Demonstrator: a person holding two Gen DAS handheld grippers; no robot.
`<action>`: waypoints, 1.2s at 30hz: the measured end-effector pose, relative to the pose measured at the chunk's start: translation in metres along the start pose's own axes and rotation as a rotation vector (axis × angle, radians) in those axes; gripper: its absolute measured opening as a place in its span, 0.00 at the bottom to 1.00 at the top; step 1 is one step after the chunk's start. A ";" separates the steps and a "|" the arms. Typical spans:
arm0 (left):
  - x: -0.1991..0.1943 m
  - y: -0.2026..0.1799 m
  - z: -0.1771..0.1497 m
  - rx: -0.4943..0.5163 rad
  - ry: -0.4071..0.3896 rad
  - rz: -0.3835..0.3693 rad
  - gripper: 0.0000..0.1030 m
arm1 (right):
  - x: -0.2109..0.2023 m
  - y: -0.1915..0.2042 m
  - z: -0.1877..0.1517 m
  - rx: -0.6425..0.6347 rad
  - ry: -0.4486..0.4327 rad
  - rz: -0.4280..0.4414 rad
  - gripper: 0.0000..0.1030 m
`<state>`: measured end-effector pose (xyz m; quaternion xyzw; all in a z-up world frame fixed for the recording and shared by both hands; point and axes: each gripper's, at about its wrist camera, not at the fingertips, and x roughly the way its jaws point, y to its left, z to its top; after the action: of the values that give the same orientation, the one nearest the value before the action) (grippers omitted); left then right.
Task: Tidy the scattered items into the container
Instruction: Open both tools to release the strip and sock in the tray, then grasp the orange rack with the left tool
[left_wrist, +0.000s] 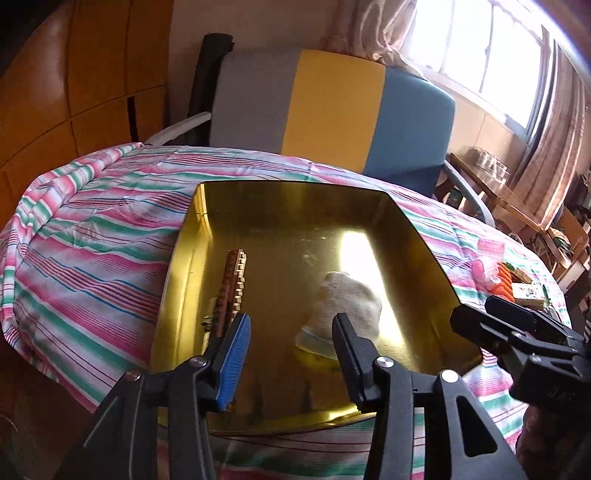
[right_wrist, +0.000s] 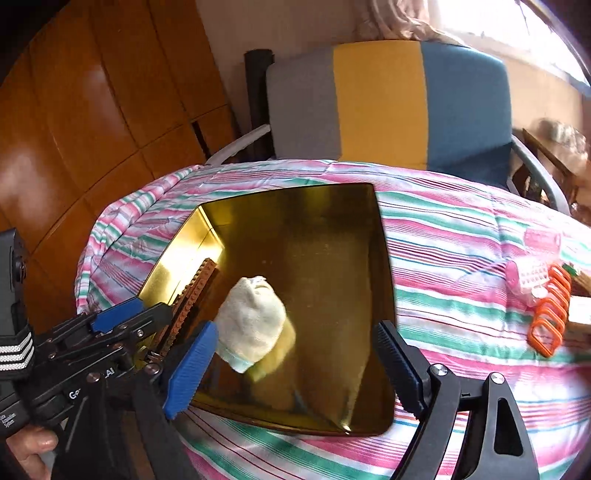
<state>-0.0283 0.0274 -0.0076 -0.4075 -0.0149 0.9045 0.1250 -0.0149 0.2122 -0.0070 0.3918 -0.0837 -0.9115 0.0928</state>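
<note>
While both claws are hanging over the near rim of the gold tin (right_wrist: 380, 236), neither is gripping anything. The left claw (left_wrist: 291, 332) is released, jaws partly apart and bare, and the rolled white sock (left_wrist: 347, 306) is lying on the tin floor just beyond its tips. The right claw (right_wrist: 295, 362) is released too, jaws spread wide and nothing between them. Both are tilting down toward the tin.

Inside the tin, the brick strip (right_wrist: 192, 295) is lying along the left wall, the sock near the middle, apart from it. The tin is sitting on a striped quilt (right_wrist: 461, 236).

Further right on the quilt, the scattered things are waiting: an orange clip row (right_wrist: 550, 314), a pink plastic piece (right_wrist: 532, 280), and a small box (left_wrist: 528, 297), partly cut off at the edge, so the exact kind is unclear.

Judgement: drop-off looks done, next pick is on the right. The right claw is the closer one for that. Best to be keeping the jaws wide while crossing the tin rim, coming down over the clip row across its narrow side, and avoiding dragging the soft quilt. Left claw should be pulling clear so the two are not colliding.

Behind everything, a grey-yellow-blue chair (right_wrist: 380, 99).
</note>
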 end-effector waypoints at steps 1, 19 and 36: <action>-0.001 -0.009 -0.001 0.016 0.004 -0.019 0.45 | -0.005 -0.011 -0.003 0.026 -0.006 -0.015 0.85; 0.040 -0.224 -0.006 0.387 0.158 -0.321 0.49 | -0.104 -0.211 -0.102 0.400 -0.048 -0.417 0.88; 0.134 -0.329 0.006 0.486 0.285 -0.315 0.49 | -0.093 -0.230 -0.130 0.394 -0.065 -0.413 1.00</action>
<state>-0.0476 0.3783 -0.0590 -0.4807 0.1564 0.7849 0.3582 0.1189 0.4461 -0.0822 0.3817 -0.1806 -0.8893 -0.1754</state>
